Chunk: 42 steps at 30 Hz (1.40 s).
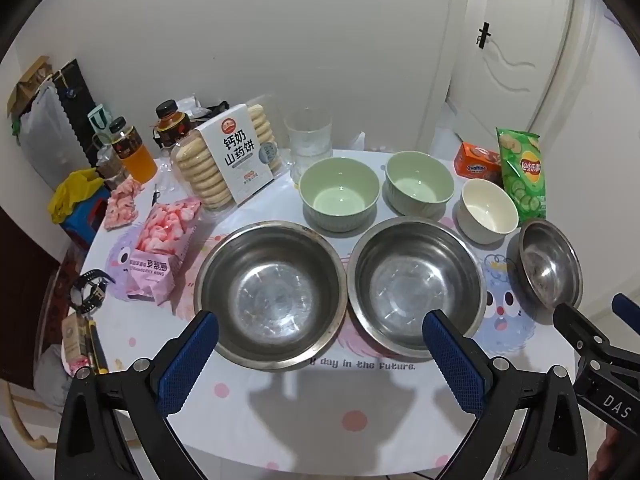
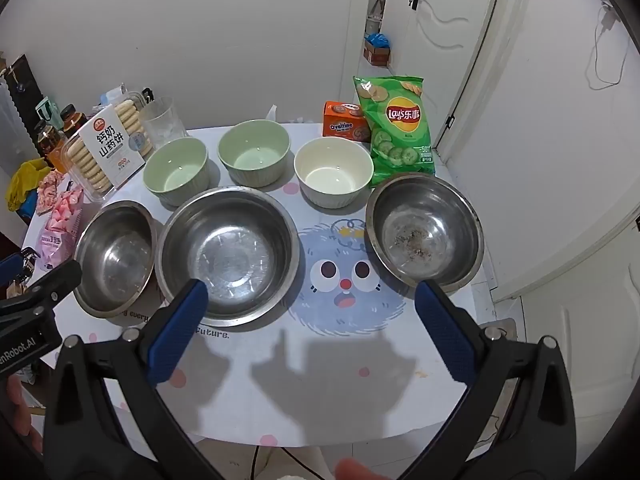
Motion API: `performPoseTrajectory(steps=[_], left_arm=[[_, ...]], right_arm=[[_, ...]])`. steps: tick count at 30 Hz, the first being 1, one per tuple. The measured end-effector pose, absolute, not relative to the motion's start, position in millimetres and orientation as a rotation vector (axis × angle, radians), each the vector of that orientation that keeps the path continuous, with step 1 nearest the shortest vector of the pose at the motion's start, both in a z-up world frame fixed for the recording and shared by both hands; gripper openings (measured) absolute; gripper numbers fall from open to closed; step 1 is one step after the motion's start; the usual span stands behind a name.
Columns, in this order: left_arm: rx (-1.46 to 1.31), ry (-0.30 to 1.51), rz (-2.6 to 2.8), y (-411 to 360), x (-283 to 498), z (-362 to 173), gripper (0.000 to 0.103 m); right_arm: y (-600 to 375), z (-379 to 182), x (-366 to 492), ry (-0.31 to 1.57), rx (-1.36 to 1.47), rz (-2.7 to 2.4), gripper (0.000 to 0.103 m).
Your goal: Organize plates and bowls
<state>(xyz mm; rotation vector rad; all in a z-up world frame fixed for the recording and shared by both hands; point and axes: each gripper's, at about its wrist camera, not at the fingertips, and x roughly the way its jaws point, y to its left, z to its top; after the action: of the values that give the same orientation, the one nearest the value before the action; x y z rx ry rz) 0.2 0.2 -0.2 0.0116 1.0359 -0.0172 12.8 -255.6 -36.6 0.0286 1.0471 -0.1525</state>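
Three steel bowls stand in a front row on the table: a left one [image 1: 272, 294] [image 2: 114, 258], a middle one [image 1: 416, 284] [image 2: 228, 256] and a smaller right one [image 1: 550, 264] [image 2: 424, 232] with dark specks inside. Behind them stand two green bowls [image 1: 339, 192] [image 1: 418, 182] [image 2: 176, 170] [image 2: 254, 151] and a cream bowl [image 1: 489, 210] [image 2: 333, 170]. My left gripper [image 1: 320, 334] is open and empty, above the near rims of the two larger steel bowls. My right gripper [image 2: 310, 302] is open and empty over the mat's blue monster, between the middle and right steel bowls.
A biscuit box [image 1: 240, 156], a glass [image 1: 308, 136], pink snack bags [image 1: 156, 248], drink bottles [image 1: 132, 148], an Ovaltine box [image 2: 346, 124] and a Lay's bag [image 2: 398, 124] crowd the back and left of the table [image 2: 320, 392]. A white door [image 2: 448, 40] lies beyond.
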Motion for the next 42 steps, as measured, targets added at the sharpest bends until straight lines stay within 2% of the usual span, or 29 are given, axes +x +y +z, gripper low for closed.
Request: performPoseTrajectory(steps=[42], left_arm=[[0.018,1.039,-0.012,4.2,3.7,-1.0,0.103]], right_arm=[[-254.3,-41.5,23.6,1.067,0.028,-0.162,0.103]])
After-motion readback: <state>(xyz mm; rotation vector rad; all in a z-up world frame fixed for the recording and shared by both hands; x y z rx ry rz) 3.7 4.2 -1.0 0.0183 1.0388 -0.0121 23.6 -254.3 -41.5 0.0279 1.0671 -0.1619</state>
